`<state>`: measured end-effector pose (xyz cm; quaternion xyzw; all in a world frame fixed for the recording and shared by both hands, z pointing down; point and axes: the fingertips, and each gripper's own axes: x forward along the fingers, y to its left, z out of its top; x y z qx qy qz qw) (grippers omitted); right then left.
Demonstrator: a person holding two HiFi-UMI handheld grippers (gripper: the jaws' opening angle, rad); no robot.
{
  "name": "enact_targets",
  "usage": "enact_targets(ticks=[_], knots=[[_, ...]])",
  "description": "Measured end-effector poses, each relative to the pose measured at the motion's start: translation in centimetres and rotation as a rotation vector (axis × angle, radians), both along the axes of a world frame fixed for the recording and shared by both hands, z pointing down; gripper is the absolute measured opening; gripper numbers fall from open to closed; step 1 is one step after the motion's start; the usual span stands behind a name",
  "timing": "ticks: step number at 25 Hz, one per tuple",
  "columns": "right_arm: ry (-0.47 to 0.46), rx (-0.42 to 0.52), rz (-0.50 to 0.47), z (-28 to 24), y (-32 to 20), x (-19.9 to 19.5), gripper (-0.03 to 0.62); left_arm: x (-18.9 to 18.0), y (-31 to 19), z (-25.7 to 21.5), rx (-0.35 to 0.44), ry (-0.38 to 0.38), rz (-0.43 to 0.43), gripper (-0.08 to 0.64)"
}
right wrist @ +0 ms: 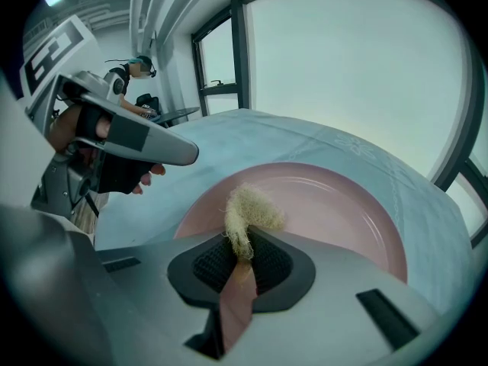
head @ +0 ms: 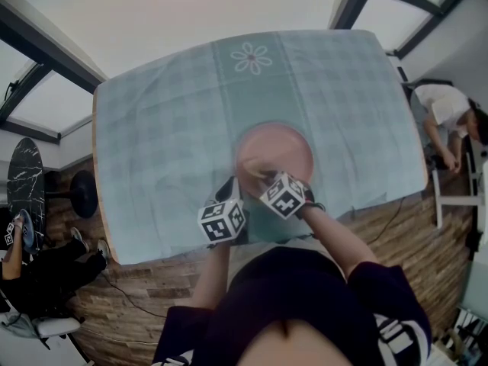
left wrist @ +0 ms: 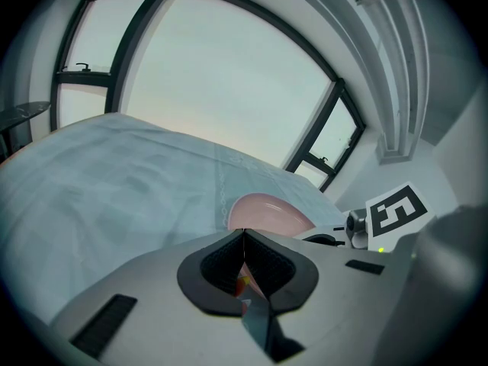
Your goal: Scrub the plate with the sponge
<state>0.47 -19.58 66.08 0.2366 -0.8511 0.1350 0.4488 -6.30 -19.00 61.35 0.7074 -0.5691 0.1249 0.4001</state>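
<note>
A pink plate (head: 278, 149) lies on the blue checked tablecloth (head: 168, 136), near the table's front edge. My left gripper (head: 230, 191) is at the plate's near left rim; in the left gripper view its jaws (left wrist: 242, 241) are pressed together with pink showing between the pads, and the plate (left wrist: 268, 213) lies just beyond. My right gripper (head: 264, 177) is shut on a pale yellow fibrous sponge (right wrist: 252, 208), which sticks out of the jaws (right wrist: 242, 244) over the near part of the plate (right wrist: 328, 204). Whether the sponge touches the plate is unclear.
The table's front edge (head: 191, 252) is close to my body. A person (head: 446, 117) bends at the right, another sits at the left (head: 30, 269) beside a black stool (head: 82, 194). In the right gripper view the left gripper (right wrist: 130, 139) and its gloved hand (right wrist: 114, 172) are close by.
</note>
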Motion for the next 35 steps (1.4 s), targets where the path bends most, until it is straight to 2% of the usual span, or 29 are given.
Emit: enact_targets(ticks=[8, 20, 29, 35], knots=[[0.019, -0.027, -0.037, 0.1, 1.6, 0.6, 0.037, 0.5, 0.4, -0.4, 0.011, -0.004, 0.008, 0.009], [0.095, -0.049, -0.092, 0.3, 3.1, 2.9, 0.037, 1.5, 0.8, -0.8, 0.017, -0.015, 0.032, 0.009], [0.123, -0.075, -0.075, 0.1, 3.4, 5.0, 0.037, 2.0, 0.6, -1.1, 0.026, -0.022, 0.048, 0.009], [0.193, -0.026, -0.069, 0.0, 2.5, 6.7, 0.037, 2.5, 0.4, -1.3, 0.03, -0.024, 0.058, 0.009]])
